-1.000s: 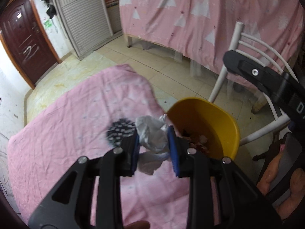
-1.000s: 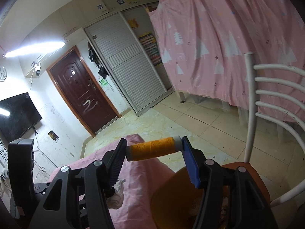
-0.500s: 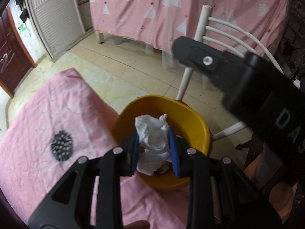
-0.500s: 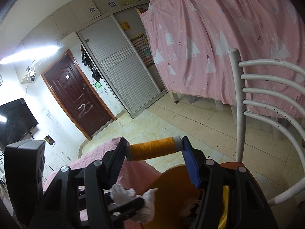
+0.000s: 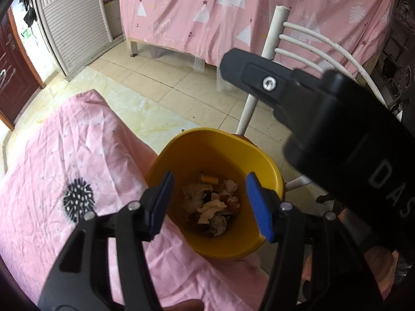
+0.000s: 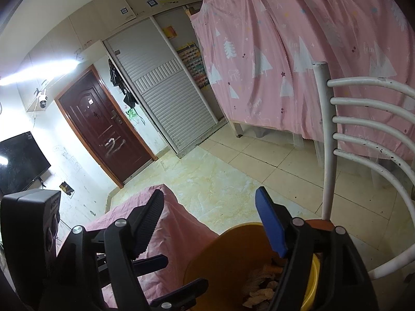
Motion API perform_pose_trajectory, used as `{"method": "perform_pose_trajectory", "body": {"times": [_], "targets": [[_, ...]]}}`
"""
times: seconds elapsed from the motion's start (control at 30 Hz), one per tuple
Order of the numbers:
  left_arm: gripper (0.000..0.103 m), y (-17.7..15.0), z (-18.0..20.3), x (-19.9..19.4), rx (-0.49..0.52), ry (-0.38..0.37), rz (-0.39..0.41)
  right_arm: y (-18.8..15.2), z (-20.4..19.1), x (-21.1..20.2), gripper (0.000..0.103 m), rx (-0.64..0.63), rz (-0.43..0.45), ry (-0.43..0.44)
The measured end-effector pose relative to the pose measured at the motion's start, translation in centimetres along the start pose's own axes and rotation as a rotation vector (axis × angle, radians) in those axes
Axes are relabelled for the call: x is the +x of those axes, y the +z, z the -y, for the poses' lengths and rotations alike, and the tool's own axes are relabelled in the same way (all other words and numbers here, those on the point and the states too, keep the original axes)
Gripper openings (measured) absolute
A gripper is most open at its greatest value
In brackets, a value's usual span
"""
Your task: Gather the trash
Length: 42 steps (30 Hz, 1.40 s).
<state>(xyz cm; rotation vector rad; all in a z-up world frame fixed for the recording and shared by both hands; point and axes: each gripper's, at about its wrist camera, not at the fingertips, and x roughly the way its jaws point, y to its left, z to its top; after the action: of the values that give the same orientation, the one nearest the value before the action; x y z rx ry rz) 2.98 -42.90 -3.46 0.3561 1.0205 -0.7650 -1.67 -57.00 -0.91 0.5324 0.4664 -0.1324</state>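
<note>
Yellow bin [image 5: 223,243] of trash [image 5: 210,204] lies below both grippers' just-opened, empty jaws.

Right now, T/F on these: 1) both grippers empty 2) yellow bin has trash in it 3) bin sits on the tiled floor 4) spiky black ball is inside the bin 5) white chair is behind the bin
1. True. The left gripper and right gripper stand open, nothing between them; both have just been opening.
2. True. Crumpled trash lies in the yellow bin.
3. False. It rests against the pink cloth, raised above the floor.
4. False. The spiky black ball lies on the cloth beside the bin.
5. True. The white chair stands behind it.
</note>
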Motion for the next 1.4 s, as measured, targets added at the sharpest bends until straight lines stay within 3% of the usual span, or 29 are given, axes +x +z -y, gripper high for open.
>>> {"method": "perform_pose_trajectory", "body": {"times": [0.63, 1.4], "targets": [[0.056, -2.4, -4.4, -4.3, -0.076, 0.010, 0.069, 0.1, -5.4, -0.3, 0.068, -0.074, 0.003, 0.019], [0.061, -8.2, -18.0, -9.6, -0.324, 0.159, 0.159, -3.6, -18.3, 3.8, 0.069, -0.262, -0.109, 0.107]]}}
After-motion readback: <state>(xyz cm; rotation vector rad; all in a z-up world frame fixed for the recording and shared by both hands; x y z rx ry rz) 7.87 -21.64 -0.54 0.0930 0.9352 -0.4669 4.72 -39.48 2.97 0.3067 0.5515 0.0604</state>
